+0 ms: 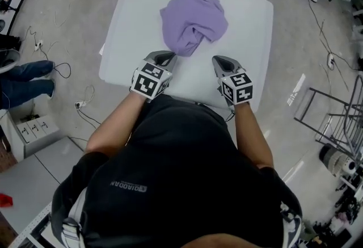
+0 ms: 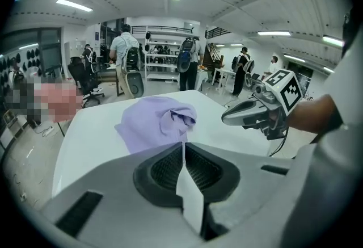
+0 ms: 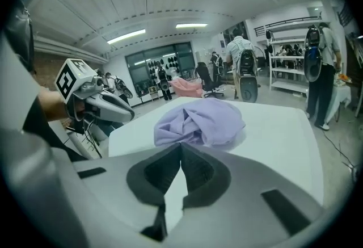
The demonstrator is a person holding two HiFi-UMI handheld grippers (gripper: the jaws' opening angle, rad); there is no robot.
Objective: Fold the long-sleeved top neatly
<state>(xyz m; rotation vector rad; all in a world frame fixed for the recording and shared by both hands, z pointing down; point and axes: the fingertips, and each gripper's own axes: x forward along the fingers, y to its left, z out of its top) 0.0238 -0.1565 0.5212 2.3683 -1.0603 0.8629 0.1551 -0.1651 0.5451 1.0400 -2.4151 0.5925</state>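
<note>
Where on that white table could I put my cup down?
The white table is bare to the right of the crumpled lilac top, up to its right edge, and in a similar strip on the left. The near edge is crowded: the left tongs and right tongs, both shut and empty, hover just short of the top.

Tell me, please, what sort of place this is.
Probably a lab or workshop hall: the white table with the crumpled lilac top stands on a bare concrete floor where a power strip lies loose. Shelving racks stand at the back, near several people.
</note>
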